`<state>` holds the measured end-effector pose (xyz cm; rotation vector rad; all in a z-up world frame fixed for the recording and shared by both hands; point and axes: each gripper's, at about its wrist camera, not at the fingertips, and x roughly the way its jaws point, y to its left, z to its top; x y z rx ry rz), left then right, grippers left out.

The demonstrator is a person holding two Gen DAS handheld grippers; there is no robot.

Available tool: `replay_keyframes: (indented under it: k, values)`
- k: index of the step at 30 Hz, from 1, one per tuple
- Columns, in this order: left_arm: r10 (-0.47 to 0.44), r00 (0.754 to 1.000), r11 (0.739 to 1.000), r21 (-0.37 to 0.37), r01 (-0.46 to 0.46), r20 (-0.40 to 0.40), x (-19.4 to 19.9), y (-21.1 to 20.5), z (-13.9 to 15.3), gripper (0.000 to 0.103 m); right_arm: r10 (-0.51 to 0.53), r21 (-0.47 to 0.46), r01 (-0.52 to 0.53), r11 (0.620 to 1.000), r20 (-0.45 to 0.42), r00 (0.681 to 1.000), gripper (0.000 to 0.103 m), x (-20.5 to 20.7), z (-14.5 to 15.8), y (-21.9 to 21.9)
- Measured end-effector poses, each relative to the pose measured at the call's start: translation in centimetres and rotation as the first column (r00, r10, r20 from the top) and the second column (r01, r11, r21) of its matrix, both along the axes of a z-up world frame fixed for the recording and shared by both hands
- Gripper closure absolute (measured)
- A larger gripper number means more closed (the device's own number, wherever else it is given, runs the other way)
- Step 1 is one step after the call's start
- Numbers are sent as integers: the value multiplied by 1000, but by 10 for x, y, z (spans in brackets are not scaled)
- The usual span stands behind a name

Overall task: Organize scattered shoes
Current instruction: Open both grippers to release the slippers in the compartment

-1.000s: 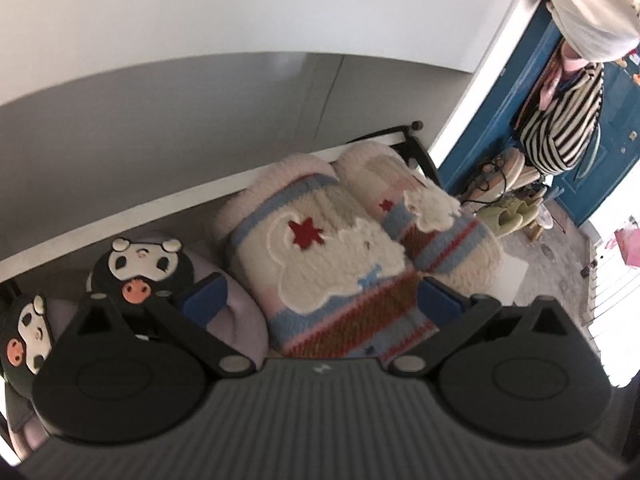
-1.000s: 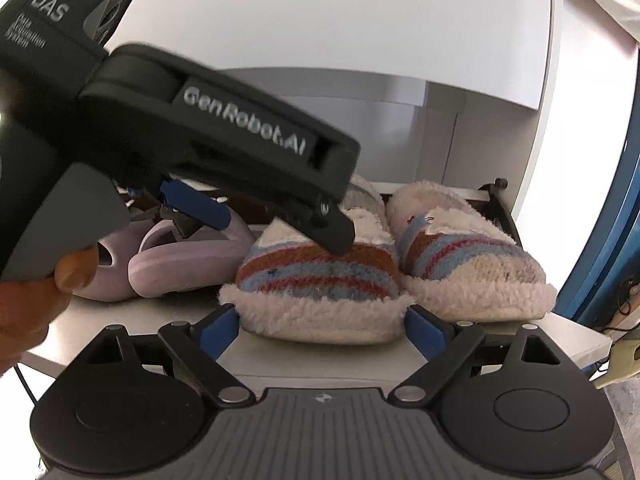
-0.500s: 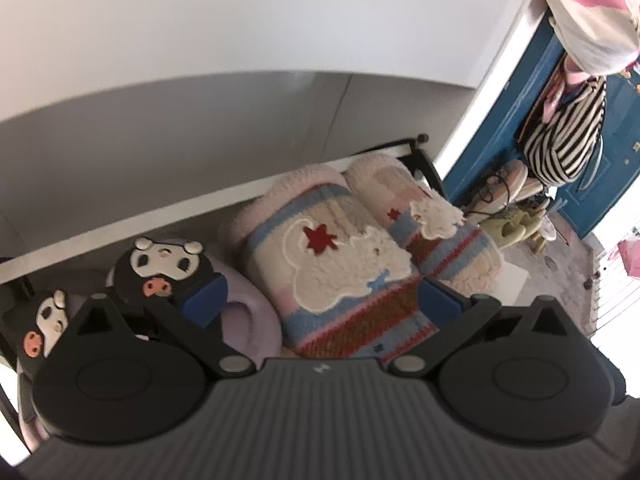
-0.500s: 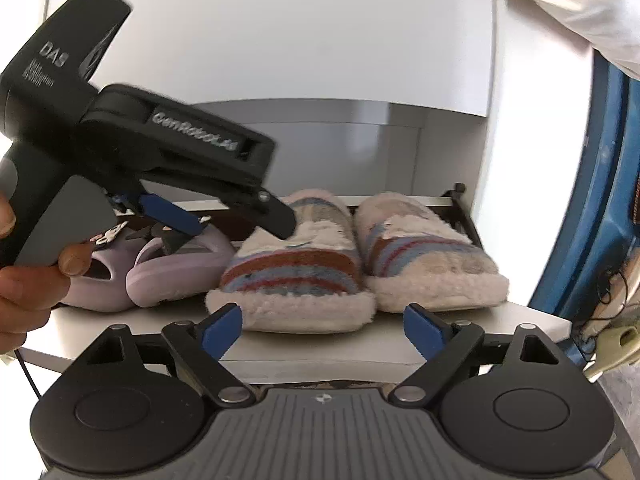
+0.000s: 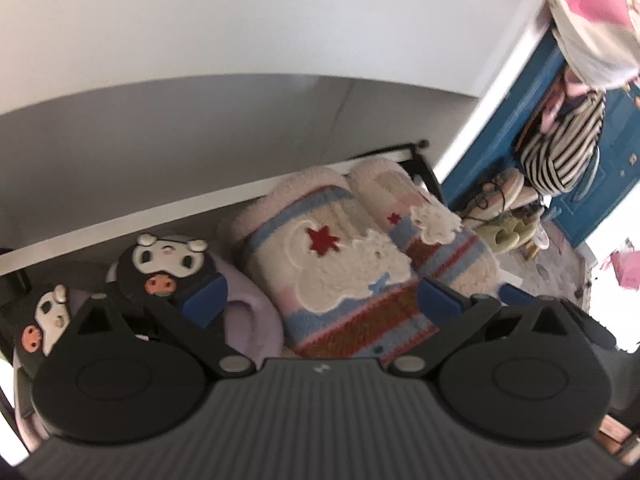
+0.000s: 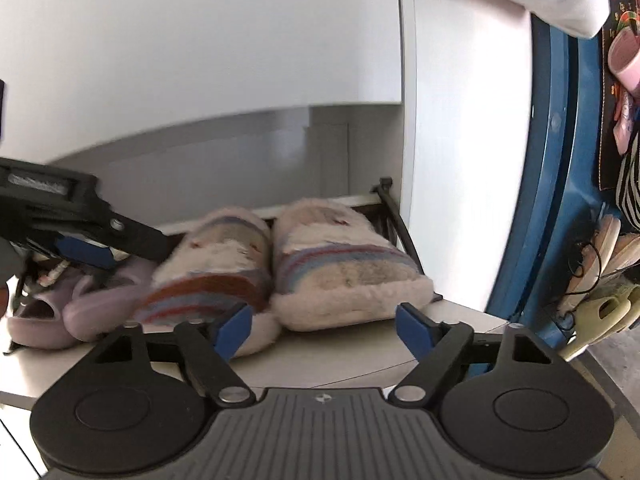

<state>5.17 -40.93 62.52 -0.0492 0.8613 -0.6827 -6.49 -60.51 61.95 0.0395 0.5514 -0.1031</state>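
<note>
The white shelf [image 6: 360, 364] carries two pairs side by side, all four shoes with their long axes running front to back, toes toward the back wall and heels at the front edge.

The striped fleece slippers [image 6: 280, 272] occupy the right half, touching each other along their inner sides. From my left camera the same pair [image 5: 344, 264] lies directly ahead and below, each bearing a white cloud patch and a red star.

The lilac character slippers [image 5: 224, 296] occupy the left half, just beside the fleece pair.

My left gripper [image 5: 320, 296] hovers over the boundary between the pairs. Its jaws stand wide, empty, with the left pad [image 5: 204, 300] above a lilac slipper and the right pad near the heel of a fleece slipper. Neither pad presses on anything that I can see.

My right gripper [image 6: 324, 328] sits in front of the shelf edge, level with the heels. Its jaws are closing and nothing lies between them; the heel of the right-hand fleece slipper stands just beyond the gap.

Judgement: both pairs look placed. The right gripper is nearer the fleece heels for any final squaring.
</note>
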Motion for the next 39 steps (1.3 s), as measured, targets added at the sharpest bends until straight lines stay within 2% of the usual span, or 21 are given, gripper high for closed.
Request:
replay_keyframes:
  k: [13, 17, 23, 24, 25, 26, 30, 33, 36, 39]
  values:
    - [3, 999, 1000, -5, -4, -33, 5, -13, -11, 0, 10, -70, -12, 997, -31, 999, 21, 7, 0, 6]
    - [5, 1000, 1000, 1, -5, -25, -2, -12, -12, 0, -4, -40, 4, 999, 6, 1000, 22, -1, -5, 2]
    - [-1, 1000, 1000, 13, 2, -25, -11, -1, -15, 0, -33, -54, 37, 998, 83, 996, 21, -21, -8, 15]
    - [1, 1000, 1000, 7, -1, -30, -11, 3, -14, 0, -28, -54, 32, 998, 90, 996, 19, -26, -7, 19]
    - [5, 999, 1000, -1, -5, -36, -11, 7, -13, 0, -16, -53, 21, 998, 91, 996, 12, -28, -6, 21]
    - [7, 999, 1000, -10, -7, -42, -11, 13, -12, 0, -4, -52, 9, 999, 92, 996, 9, -31, -4, 24]
    - [9, 999, 999, -33, -10, -40, -18, 37, -8, 0, 55, -111, -46, 993, 80, 995, 8, -37, 0, 55]
    - [14, 1000, 999, -37, -14, -12, -25, 57, -4, 0, 100, -117, -91, 989, 79, 992, 8, -36, 1, 76]
    - [49, 999, 998, -51, -48, 11, -26, 84, -2, 0, 155, -136, -145, 980, 68, 985, 9, -32, 2, 98]
    - [95, 995, 994, -63, -94, 14, -19, 108, -5, 0, 210, -136, -203, 970, 47, 976, 22, -21, 2, 117]
